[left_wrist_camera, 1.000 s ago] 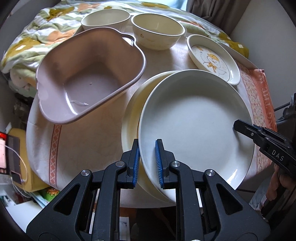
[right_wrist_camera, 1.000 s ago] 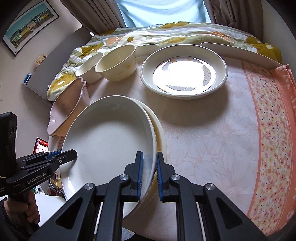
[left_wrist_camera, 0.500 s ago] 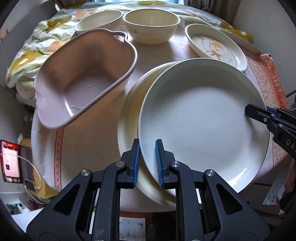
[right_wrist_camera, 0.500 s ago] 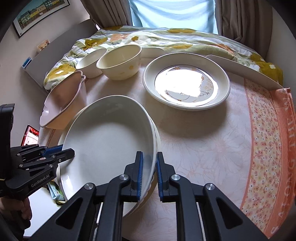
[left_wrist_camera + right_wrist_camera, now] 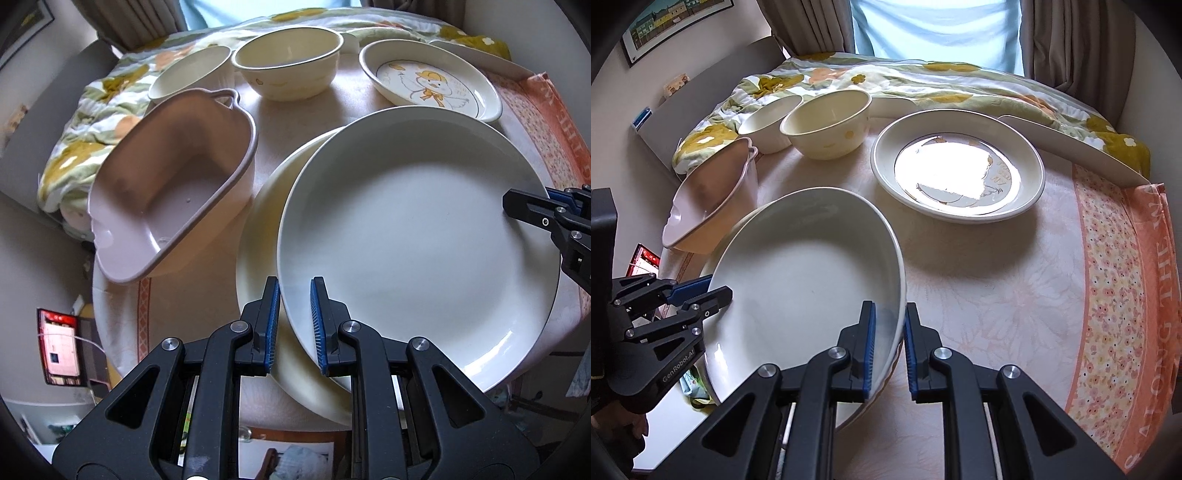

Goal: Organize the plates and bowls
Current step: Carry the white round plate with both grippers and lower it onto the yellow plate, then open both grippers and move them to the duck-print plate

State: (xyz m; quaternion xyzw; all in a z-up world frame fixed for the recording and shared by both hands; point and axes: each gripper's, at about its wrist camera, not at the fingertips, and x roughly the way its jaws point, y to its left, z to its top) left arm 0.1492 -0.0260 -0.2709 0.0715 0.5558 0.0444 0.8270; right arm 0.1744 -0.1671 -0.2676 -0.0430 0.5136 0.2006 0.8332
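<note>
The left gripper [image 5: 292,325] has its fingers [image 5: 271,325] nearly closed on the near rim of the white plate [image 5: 417,254], one pad above the rim and one below. The right gripper [image 5: 888,347] grips the opposite rim of the same plate in the same way, fingers almost shut. In the left view the right gripper appears at the right edge of the frame; in the right view the left gripper appears at lower left.

The white plate occupies the centre of both views, tilted, directly over a cream plate [image 5: 258,266] that lies on the worktop [image 5: 979,288]. Whether the two plates touch cannot be told.

Handling: the plate looks glazed ceramic, so rigid, fairly heavy, slippery at the rim and breakable. Hold at opposite rim points, as here, and keep it level.

Outward, the left view shows a pink tub [image 5: 166,192] at left, two bowls [image 5: 288,62] at top centre and a duck plate [image 5: 428,81] at upper right. A quilt [image 5: 886,81] lies beyond the worktop.
</note>
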